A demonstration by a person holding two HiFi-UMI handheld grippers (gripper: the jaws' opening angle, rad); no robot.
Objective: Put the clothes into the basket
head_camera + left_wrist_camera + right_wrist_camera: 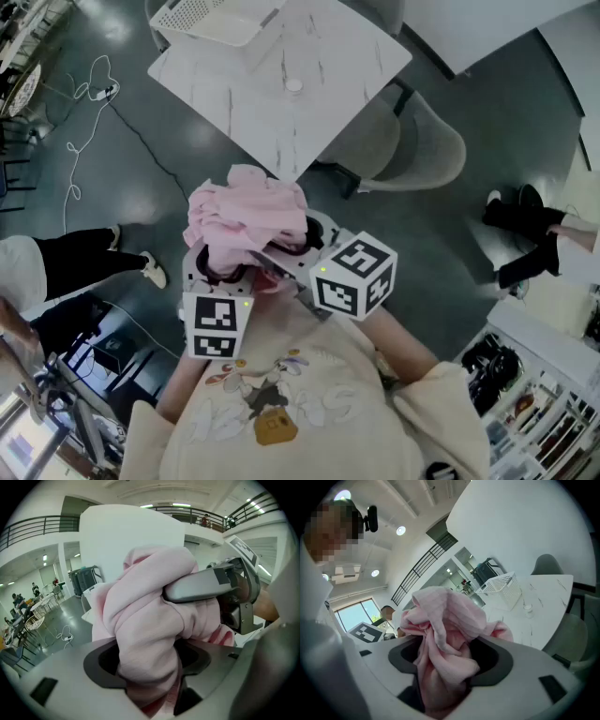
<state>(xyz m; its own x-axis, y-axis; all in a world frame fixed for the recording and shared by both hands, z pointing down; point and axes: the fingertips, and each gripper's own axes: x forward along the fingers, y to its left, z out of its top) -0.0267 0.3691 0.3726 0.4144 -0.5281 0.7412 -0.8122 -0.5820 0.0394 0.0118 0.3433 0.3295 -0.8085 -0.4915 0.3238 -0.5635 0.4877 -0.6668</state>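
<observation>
Both hands are pulled in tight in front of the chest, side by side, marker cubes up and pointing out toward the table. The left tool is clenched on a soft pink garment, with a thick wad of it stuffed between the jaws. The right tool is clamped on the same bundle from the other side. So the thing is bunched up into a ball and pinned between the two, hanging in the air just short of the near corner of the white marble-look square worktop.

The white perforated plastic basket sits way over at the far corner of that worktop, well apart from the garment. There's also a small clear cup near the middle. A grey-beige upholstered chair is tucked in on the right side.

The floor is shiny dark grey floor with a white cable snaking across it on the left. It's a big open hall: white walls, upper balcony with dark railings, ceiling lights. A couple of other people are standing off at the edges.
</observation>
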